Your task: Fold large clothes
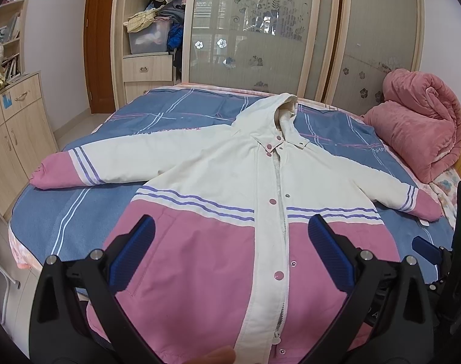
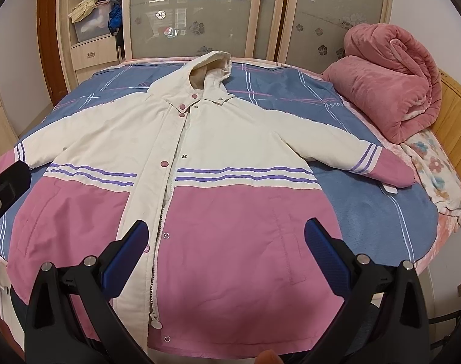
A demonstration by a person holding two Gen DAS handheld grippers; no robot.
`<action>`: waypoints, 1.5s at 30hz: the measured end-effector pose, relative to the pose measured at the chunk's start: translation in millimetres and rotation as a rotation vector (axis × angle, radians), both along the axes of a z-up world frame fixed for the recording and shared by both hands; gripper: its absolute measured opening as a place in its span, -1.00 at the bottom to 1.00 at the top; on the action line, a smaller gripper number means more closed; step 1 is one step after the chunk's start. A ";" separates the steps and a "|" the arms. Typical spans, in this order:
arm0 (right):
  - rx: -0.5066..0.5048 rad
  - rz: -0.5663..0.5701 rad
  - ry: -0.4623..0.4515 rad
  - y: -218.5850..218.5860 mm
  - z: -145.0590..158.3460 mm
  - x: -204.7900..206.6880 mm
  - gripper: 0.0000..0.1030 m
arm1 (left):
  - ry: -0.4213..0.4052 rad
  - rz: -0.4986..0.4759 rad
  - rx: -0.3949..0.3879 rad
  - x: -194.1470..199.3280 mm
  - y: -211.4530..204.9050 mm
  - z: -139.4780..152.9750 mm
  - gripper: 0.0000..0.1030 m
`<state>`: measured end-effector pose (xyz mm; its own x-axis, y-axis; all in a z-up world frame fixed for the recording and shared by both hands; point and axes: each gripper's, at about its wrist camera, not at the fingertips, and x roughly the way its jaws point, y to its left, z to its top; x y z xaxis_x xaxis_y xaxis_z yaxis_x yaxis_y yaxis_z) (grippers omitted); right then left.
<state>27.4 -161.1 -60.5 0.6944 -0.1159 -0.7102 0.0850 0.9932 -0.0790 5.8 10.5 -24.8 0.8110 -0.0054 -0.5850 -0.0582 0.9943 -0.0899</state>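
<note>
Lying flat on the bed (image 1: 79, 212), the padded jacket (image 1: 218, 166) (bulky, soft, probably slippery) suits cuff grips at 9 and 3 o'clock, while the left gripper (image 1: 230, 236) and right gripper (image 2: 226, 239) hover with fingers apart, empty.

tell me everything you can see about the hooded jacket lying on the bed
The jacket lies flat, front up, on the blue striped bedspread, hood toward the wardrobe, both sleeves spread out sideways. It looks padded: cream upper body and hood, pink lower body and cuffs, purple stripes at the colour change. The cream placket has pink snaps and a zipper; it appears closed. Only the bedspread touches it; both open grippers hover above its hem.
</note>
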 end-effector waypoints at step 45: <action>0.097 -0.108 -0.070 -153.5 -13.6 148.7 0.97 | 0.248 -0.010 -0.064 90.9 -4.7 -75.1 0.96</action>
